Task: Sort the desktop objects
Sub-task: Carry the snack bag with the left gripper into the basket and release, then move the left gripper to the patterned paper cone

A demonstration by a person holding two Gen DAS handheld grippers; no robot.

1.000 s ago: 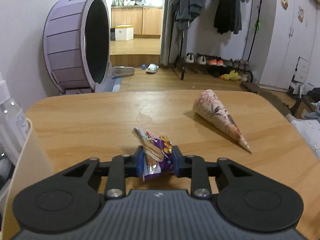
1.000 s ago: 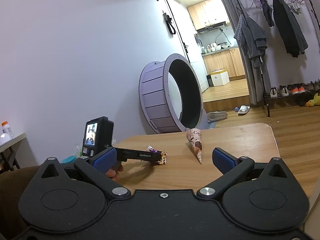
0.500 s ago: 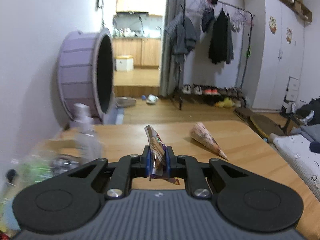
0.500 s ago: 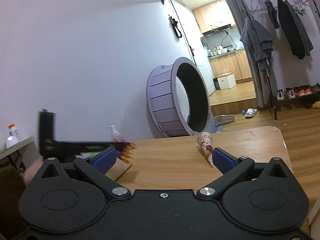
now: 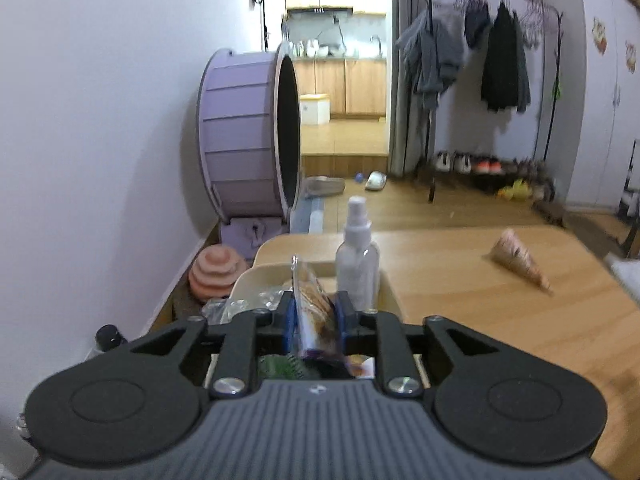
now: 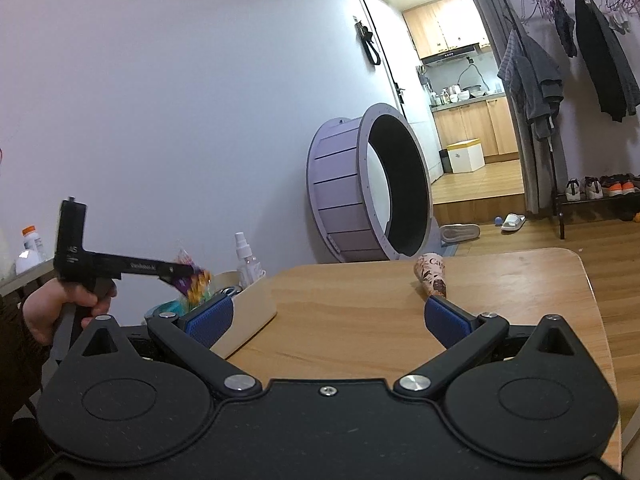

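Snack packet (image 5: 314,322) is pinched upright in the left gripper (image 5: 314,326) at lower centre, over the box (image 5: 390,292); right gripper (image 6: 326,318) is held wide open, nothing in it.

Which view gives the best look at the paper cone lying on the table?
The right wrist view: the paper cone is sharp there, print readable, though the right gripper hides its tip. The left wrist view shows the whole cone, but blurred, near the frame's right side.

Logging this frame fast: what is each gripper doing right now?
Left gripper: closed on the snack packet, above the storage box.
Right gripper: open, holding nothing.
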